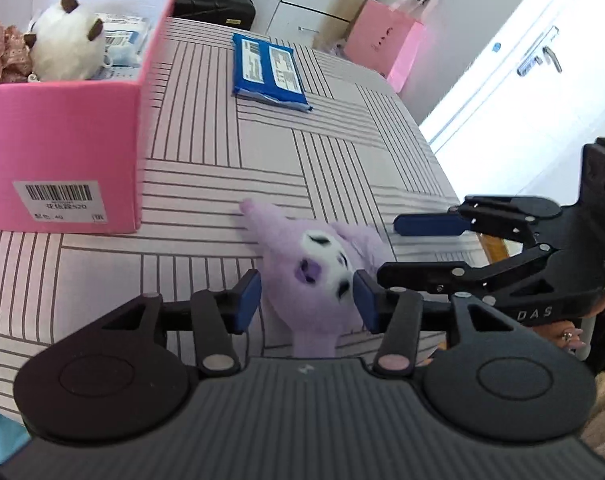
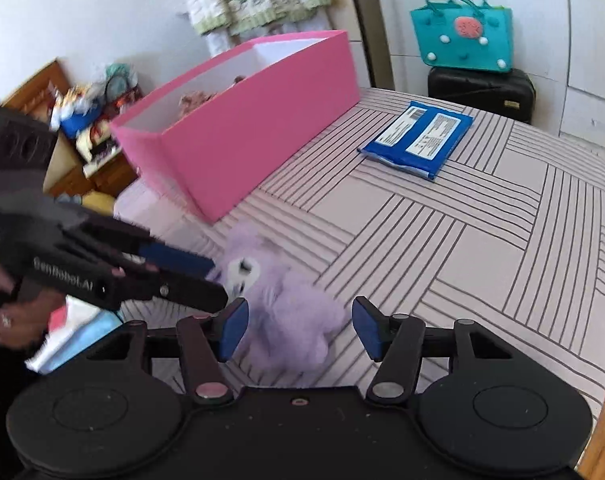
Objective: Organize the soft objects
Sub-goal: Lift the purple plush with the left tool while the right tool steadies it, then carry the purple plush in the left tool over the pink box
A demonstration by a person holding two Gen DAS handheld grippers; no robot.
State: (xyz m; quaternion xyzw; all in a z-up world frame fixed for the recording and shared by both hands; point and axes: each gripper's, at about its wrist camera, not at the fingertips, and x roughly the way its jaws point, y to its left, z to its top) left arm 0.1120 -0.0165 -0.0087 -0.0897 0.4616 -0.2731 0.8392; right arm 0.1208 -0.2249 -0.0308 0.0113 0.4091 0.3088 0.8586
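Left wrist view: pink box (image 1: 62, 128) sitting at 10 o'clock on the striped bed (image 1: 342, 152), blue packet (image 1: 268, 70) at 12. Purple plush (image 1: 318, 276) lying between the left gripper (image 1: 306, 300) pads, jaws wide, not pinching. Right gripper (image 1: 386, 248) reaching in from 3 o'clock, jaws parted, empty, beside the plush.

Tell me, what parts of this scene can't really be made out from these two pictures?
- Purple plush toy: blurred in both views; the left wrist view's own gripper body hides its lower part.
- Pink box: contents mostly hidden by its wall in the right wrist view; cut off by the left edge in the left wrist view.
- Blue packet: label print too small.
- Left gripper: motion-blurred in the right wrist view.
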